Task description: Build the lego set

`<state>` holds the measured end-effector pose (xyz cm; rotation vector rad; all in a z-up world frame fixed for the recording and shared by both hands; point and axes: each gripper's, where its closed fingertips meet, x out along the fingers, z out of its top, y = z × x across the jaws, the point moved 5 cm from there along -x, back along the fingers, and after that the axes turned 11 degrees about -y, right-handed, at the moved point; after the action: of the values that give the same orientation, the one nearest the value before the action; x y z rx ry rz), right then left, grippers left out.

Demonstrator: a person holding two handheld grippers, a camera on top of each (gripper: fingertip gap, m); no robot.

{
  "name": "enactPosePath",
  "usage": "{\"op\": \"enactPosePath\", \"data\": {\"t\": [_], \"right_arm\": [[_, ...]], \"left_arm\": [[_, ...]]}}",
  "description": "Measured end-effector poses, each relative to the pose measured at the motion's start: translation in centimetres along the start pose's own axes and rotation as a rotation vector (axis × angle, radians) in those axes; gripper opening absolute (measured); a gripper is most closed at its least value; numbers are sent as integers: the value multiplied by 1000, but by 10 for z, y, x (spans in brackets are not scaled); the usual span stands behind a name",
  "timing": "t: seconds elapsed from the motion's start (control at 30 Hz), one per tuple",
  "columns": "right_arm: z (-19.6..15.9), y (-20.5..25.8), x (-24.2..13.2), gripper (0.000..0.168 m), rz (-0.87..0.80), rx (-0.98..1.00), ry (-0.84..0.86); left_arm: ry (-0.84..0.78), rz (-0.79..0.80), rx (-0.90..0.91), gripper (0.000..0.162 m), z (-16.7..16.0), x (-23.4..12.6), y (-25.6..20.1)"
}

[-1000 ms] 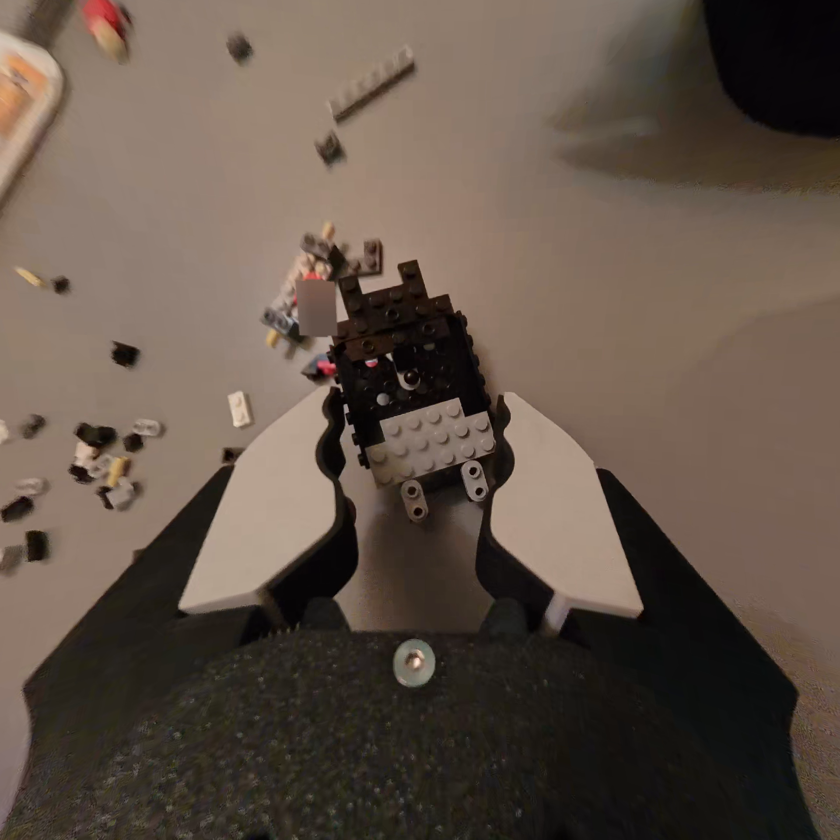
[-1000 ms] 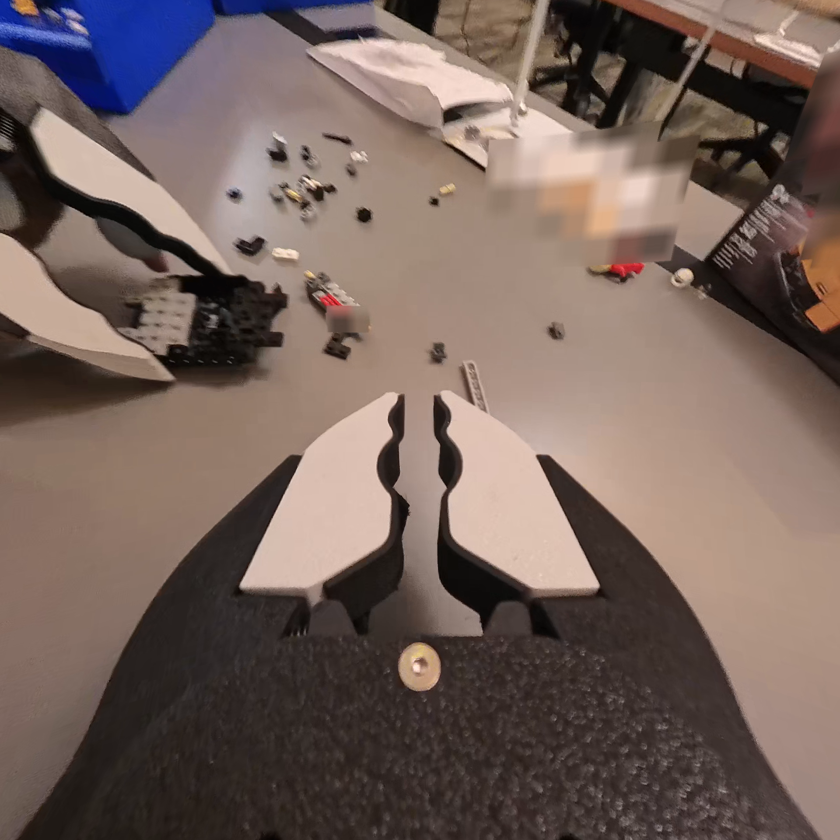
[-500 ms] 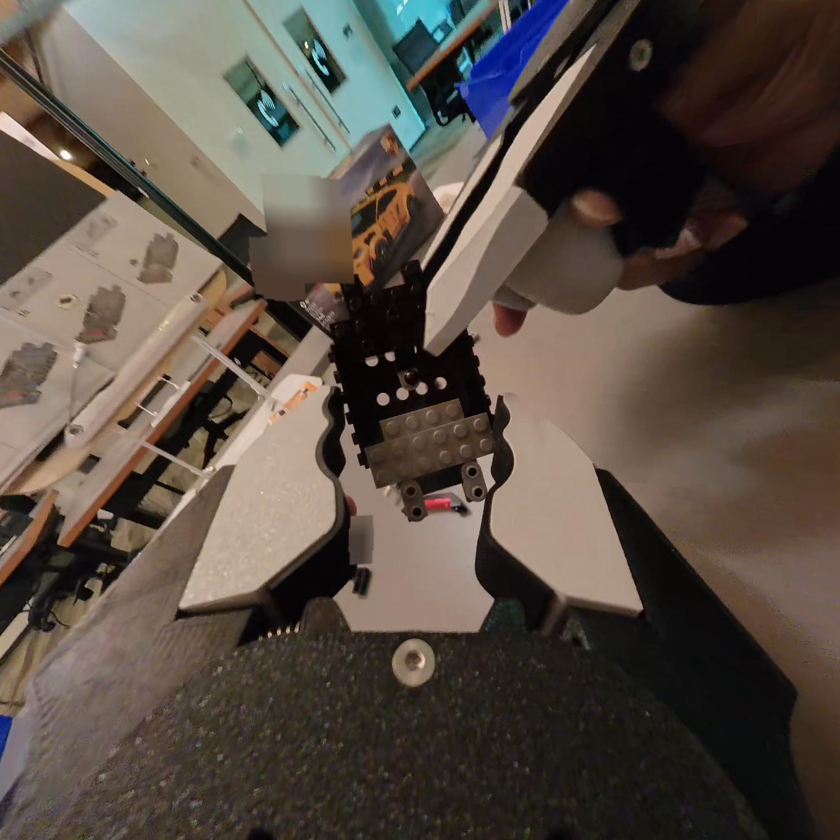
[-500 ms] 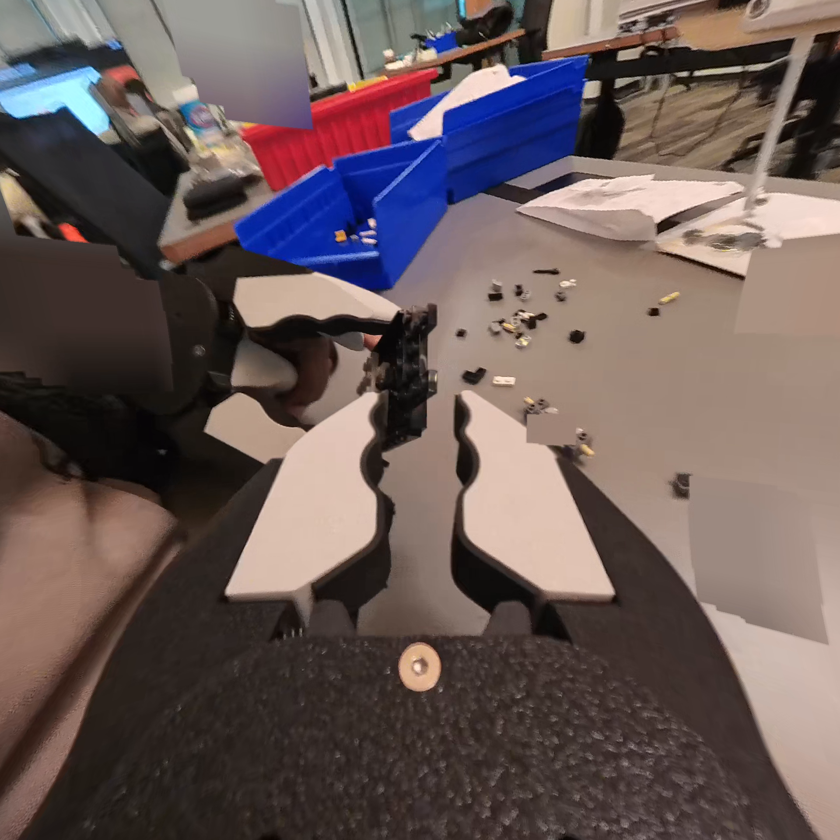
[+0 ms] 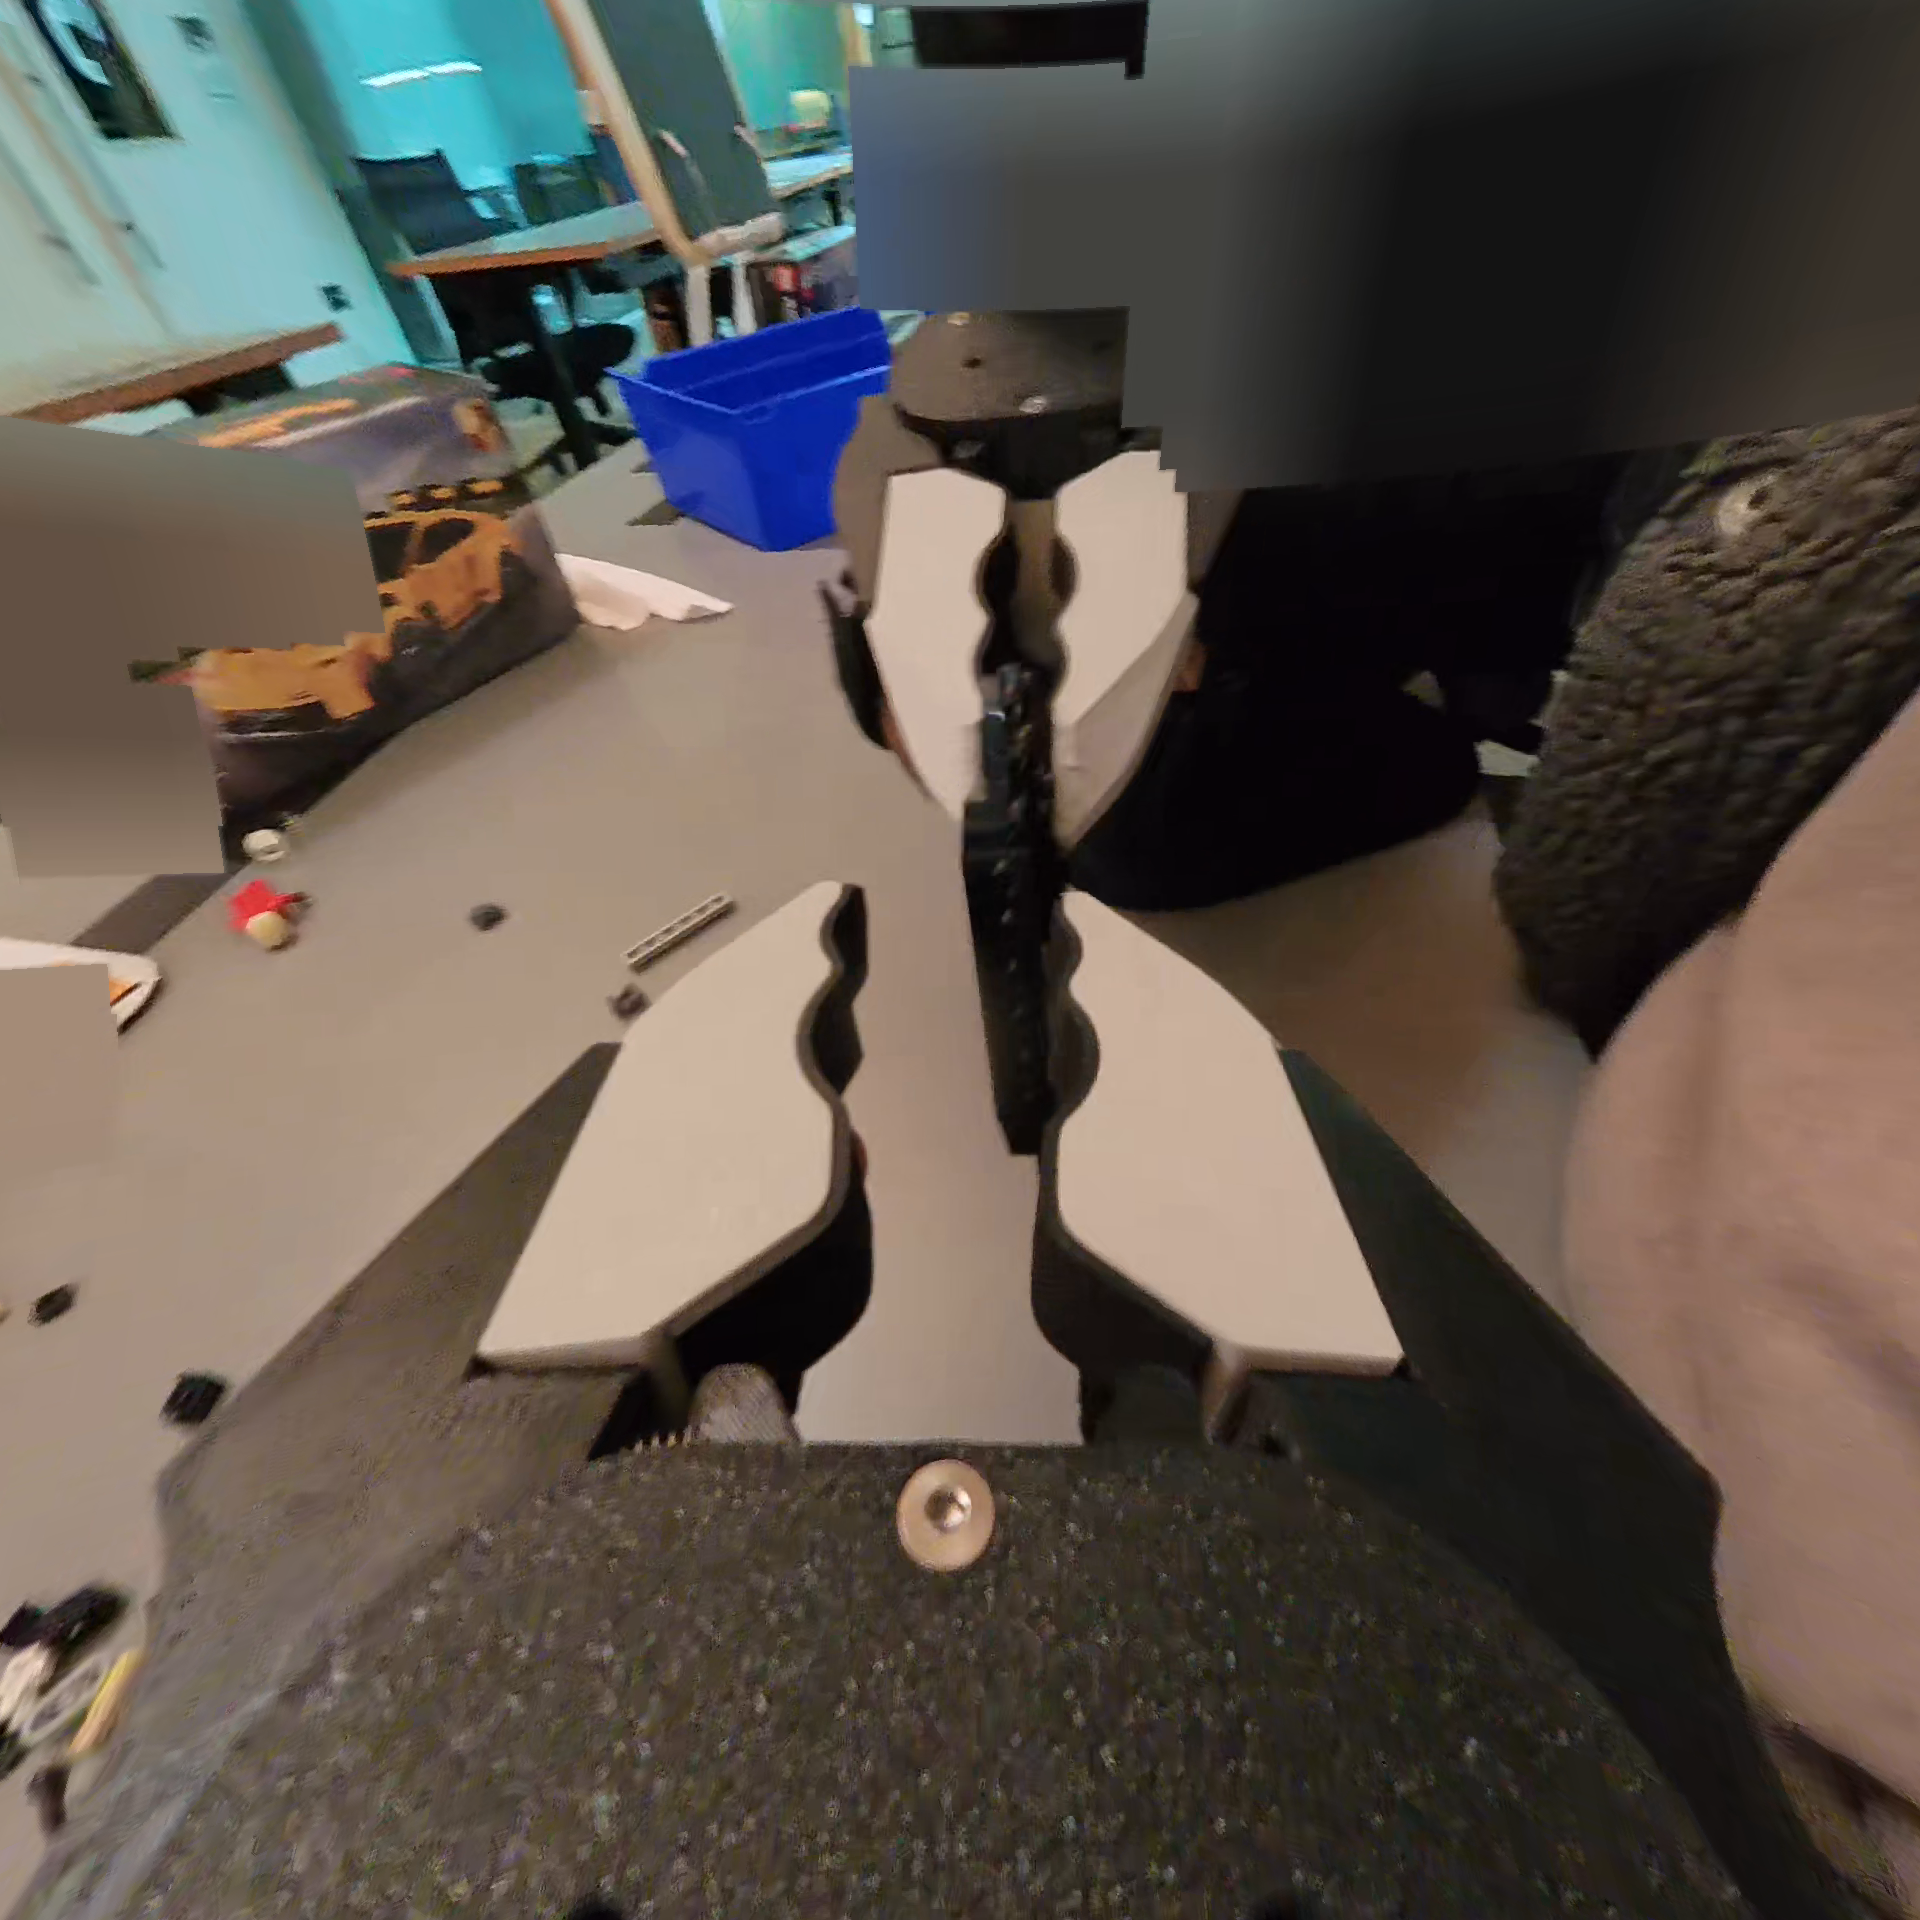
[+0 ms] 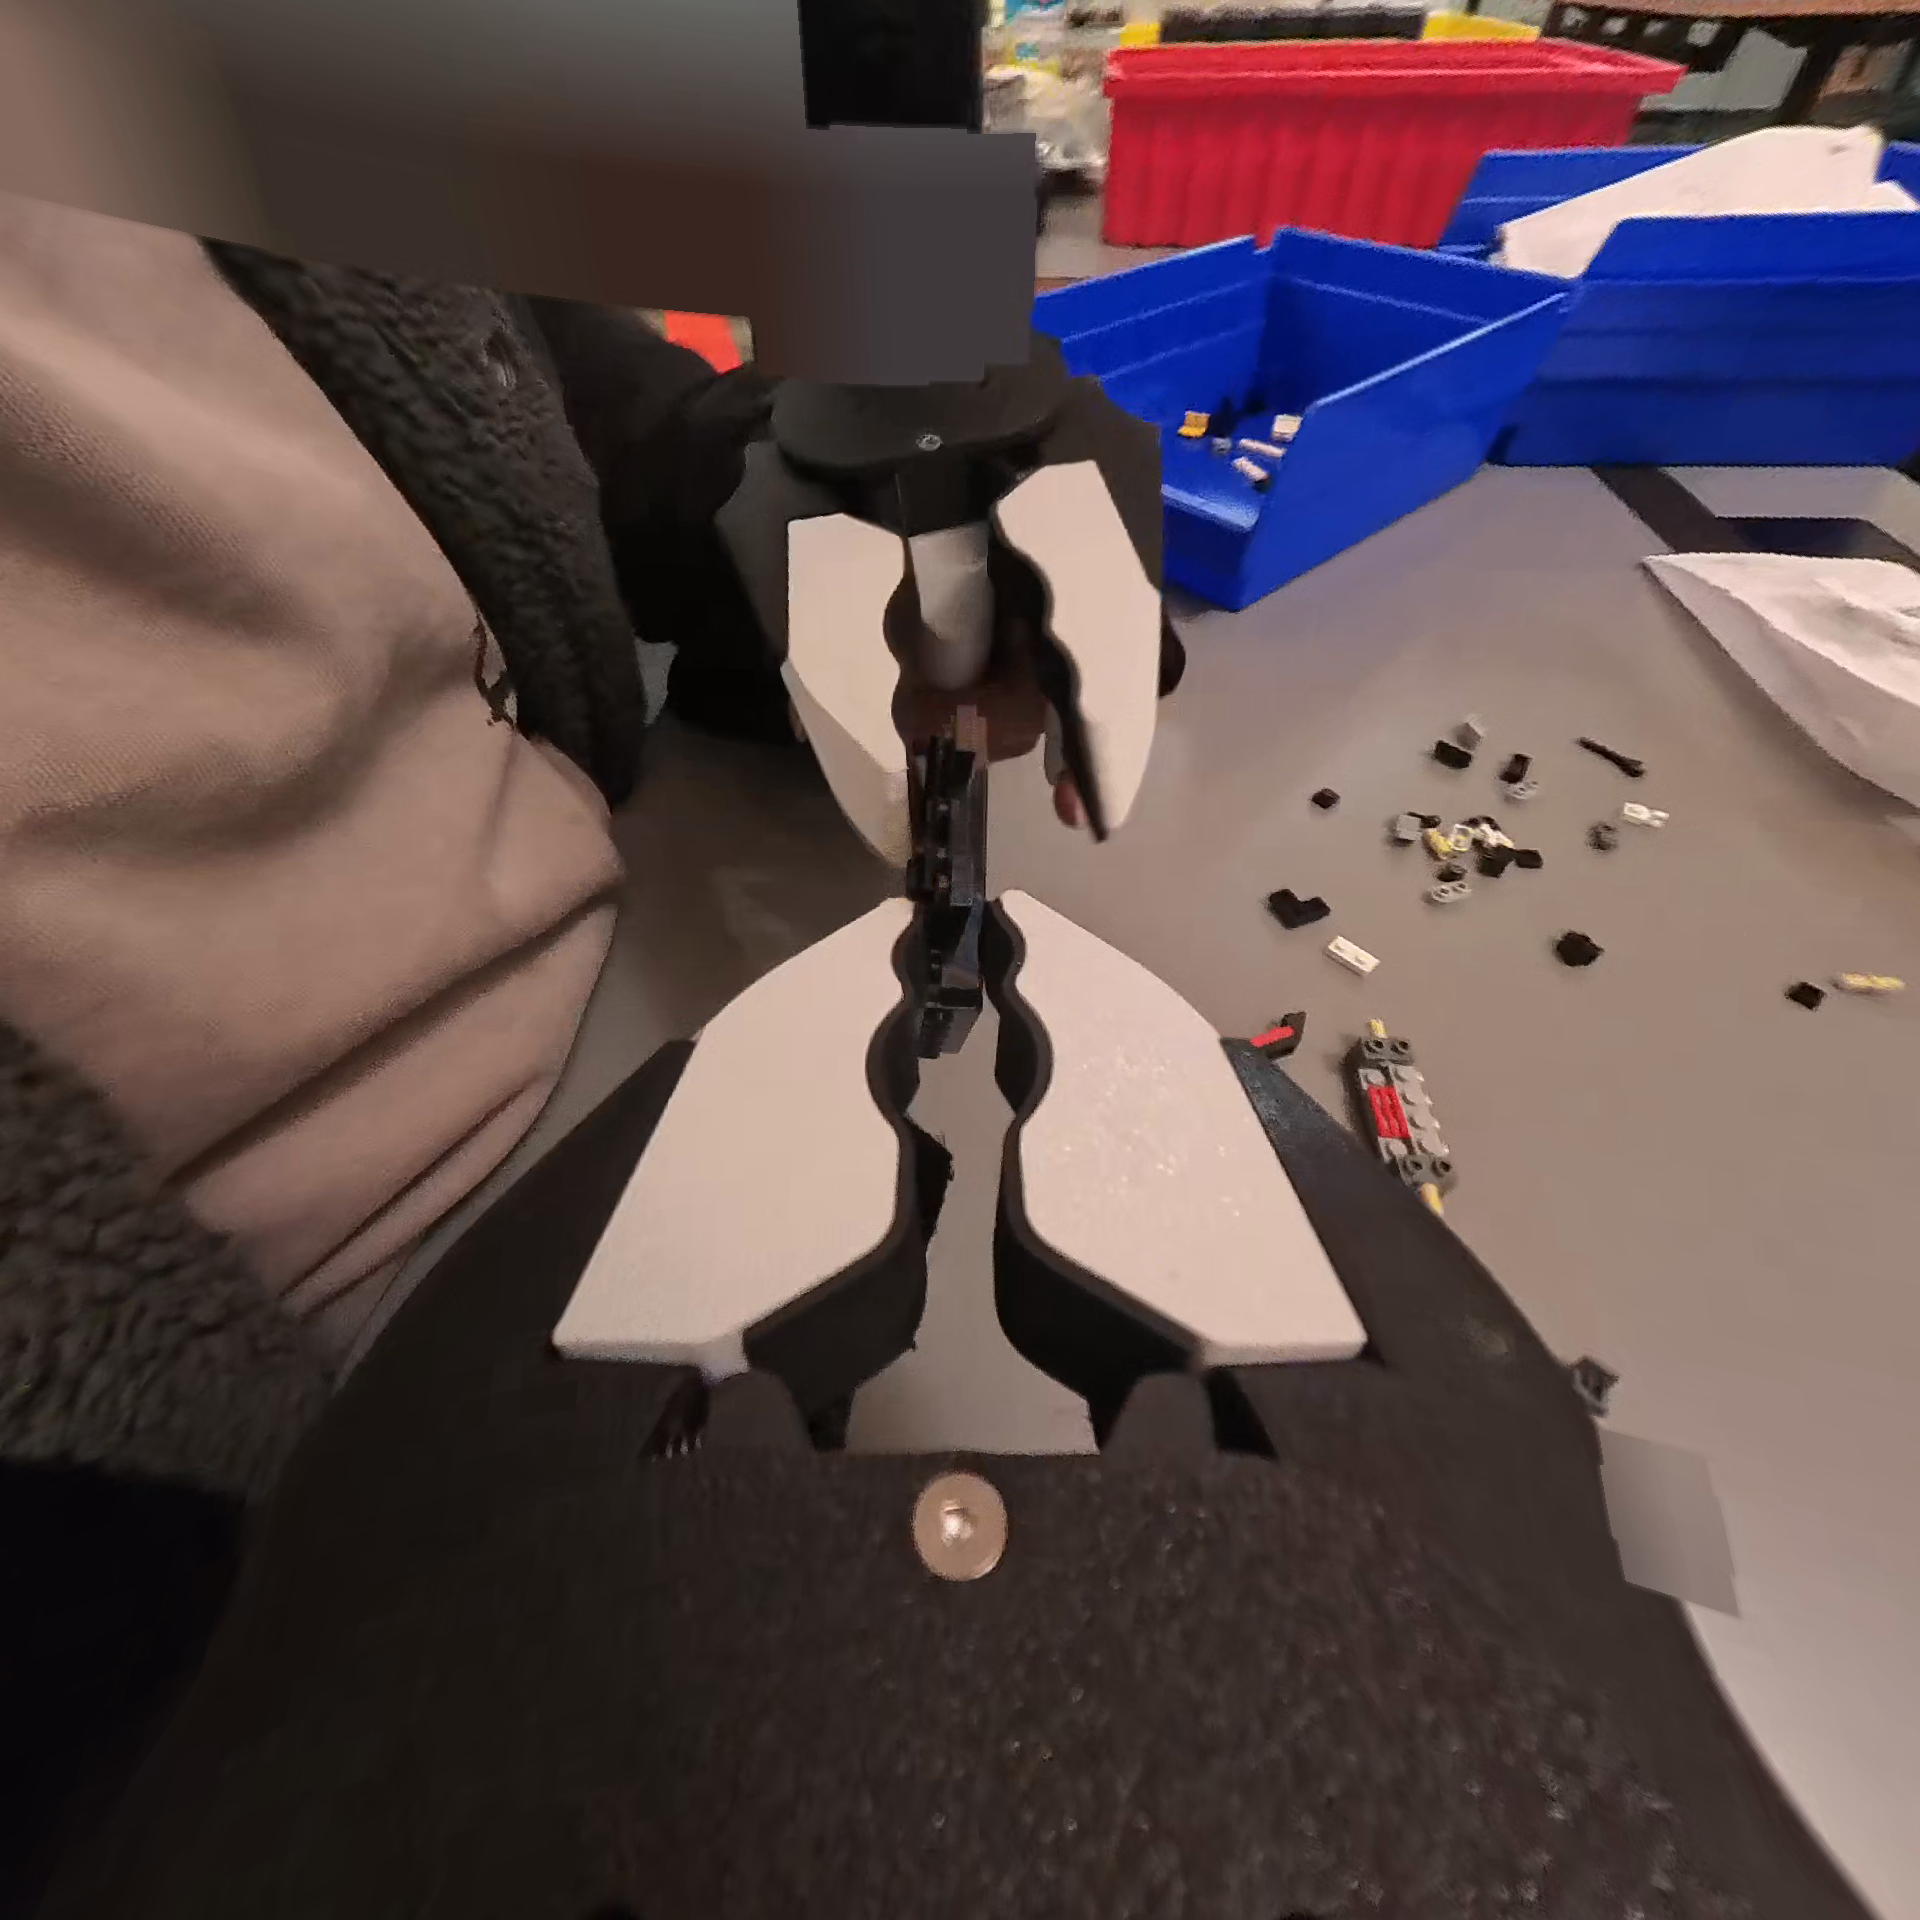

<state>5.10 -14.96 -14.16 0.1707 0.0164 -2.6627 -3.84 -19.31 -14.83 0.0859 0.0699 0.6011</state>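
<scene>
black lego assembly [image 6: 948,935] was held edge-on above the table [image 6: 1558,1195], between the two facing grippers | right gripper [image 6: 948,902] was closed on its near end | left gripper [image 5: 956,894] was parted, assembly against its right finger [image 5: 1164,1091] only, grip apparently loose | loose pieces [image 6: 1475,842] were scattered right of the right fingers
</scene>
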Motion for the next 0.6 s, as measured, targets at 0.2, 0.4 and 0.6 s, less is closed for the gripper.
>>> {"op": "enactPosePath", "data": {"t": [0.2,0.4,0.6], "right_arm": [[3,-21,-1,14,-148,72,-56],[8,-28,-12,15,-514,62,-133],[13,-20,3,15,-723,-119,-84]], "left_arm": [[-1,106,-52,12,4,5,8],[9,305,-90,12,2,6,23],[4,332,-286,12,1,10,25]]}}
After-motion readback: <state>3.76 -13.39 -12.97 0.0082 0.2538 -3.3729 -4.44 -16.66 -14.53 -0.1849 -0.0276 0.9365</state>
